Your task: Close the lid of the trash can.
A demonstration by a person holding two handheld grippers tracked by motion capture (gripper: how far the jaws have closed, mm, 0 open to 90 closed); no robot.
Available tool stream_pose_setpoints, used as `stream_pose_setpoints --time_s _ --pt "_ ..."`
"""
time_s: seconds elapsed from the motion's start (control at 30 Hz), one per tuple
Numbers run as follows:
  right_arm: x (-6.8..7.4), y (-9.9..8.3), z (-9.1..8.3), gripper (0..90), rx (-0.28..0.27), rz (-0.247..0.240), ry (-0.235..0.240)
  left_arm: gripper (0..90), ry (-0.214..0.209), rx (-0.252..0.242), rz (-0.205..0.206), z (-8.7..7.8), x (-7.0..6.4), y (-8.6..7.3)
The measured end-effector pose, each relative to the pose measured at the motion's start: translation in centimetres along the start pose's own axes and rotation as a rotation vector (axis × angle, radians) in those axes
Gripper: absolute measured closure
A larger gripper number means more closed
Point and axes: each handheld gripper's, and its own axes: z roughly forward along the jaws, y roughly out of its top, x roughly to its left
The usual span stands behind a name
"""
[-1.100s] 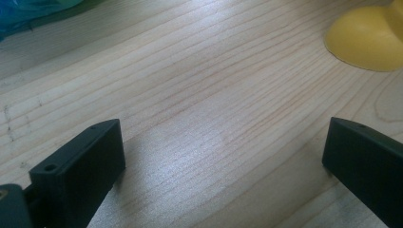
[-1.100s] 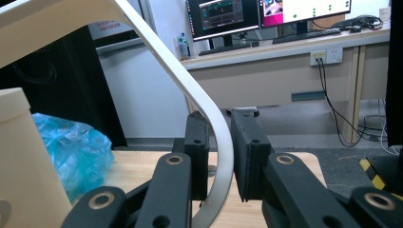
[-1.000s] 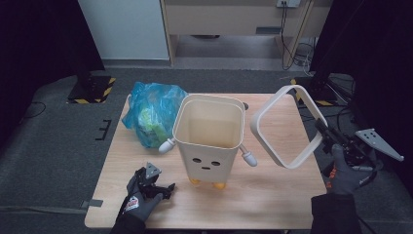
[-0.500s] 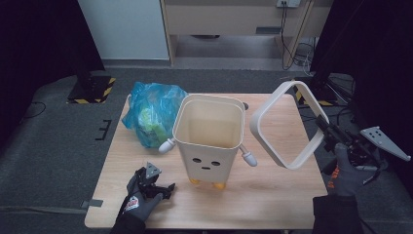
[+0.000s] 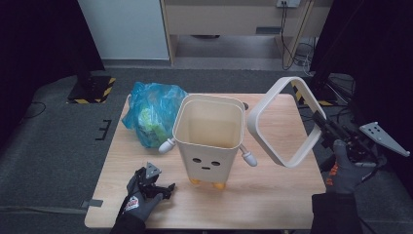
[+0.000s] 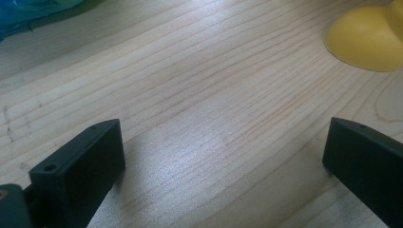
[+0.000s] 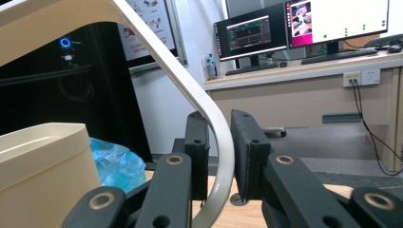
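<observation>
A cream bin (image 5: 210, 139) with a face, small arms and yellow feet stands open-topped in the middle of the wooden table (image 5: 272, 195). Its cream rim ring (image 5: 282, 122) hangs in the air to the bin's right, tilted on edge. My right gripper (image 5: 325, 124) is shut on the ring's right side; in the right gripper view the ring (image 7: 209, 114) passes between the jaws of my right gripper (image 7: 219, 156). My left gripper (image 5: 158, 187) rests low on the table at the front left, open, with bare wood between the jaws of that left gripper (image 6: 223, 152). A yellow foot (image 6: 363, 40) lies ahead.
A blue plastic bag (image 5: 153, 112) with something green inside lies against the bin's back left. A wooden cabinet (image 5: 234, 19) and cables stand beyond the table. Dark floor surrounds the table, with a black stand (image 5: 90, 87) at the back left.
The right gripper has shifted slightly right and lower with the ring still in it. The left gripper and the bin have stayed put.
</observation>
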Motion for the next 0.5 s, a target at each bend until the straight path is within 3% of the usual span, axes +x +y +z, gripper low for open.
stream_pose_setpoints --time_s 0.5 --pt "1.1 1.2 1.1 78.1 0.006 -0.009 0.057 0.0 0.000 0.001 0.000 0.0 0.0 0.0"
